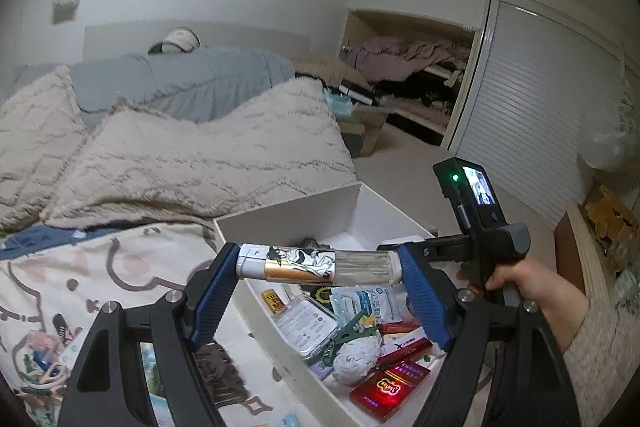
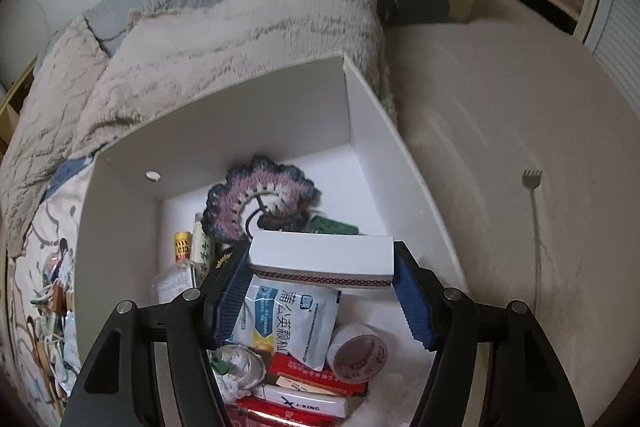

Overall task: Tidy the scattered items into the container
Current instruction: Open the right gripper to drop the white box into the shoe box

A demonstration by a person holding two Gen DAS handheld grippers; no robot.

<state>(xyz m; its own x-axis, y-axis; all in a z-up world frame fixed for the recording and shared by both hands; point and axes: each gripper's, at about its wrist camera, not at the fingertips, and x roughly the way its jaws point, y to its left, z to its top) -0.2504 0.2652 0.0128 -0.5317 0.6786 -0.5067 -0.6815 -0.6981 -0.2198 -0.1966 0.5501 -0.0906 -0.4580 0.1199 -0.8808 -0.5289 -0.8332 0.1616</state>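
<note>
The white box (image 2: 224, 131) stands on the bed, against the beige fluffy blanket (image 1: 208, 155), and it already contains many small items: a crocheted piece (image 2: 260, 199), a sachet (image 2: 296, 323), a tape roll (image 2: 358, 353). Your right gripper (image 2: 320, 267) is above the box and clamps a white matchbox (image 2: 320, 253) by its two ends. Your left gripper (image 1: 320, 265) is over the near edge of the box and grips a transparent lighter (image 1: 320, 263) lengthwise between its blue pads (image 1: 424, 299).

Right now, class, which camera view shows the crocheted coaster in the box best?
The right wrist view: the crocheted coaster lies nearly whole against the white box wall. The left wrist view shows only a sliver behind the held lighter.
</note>
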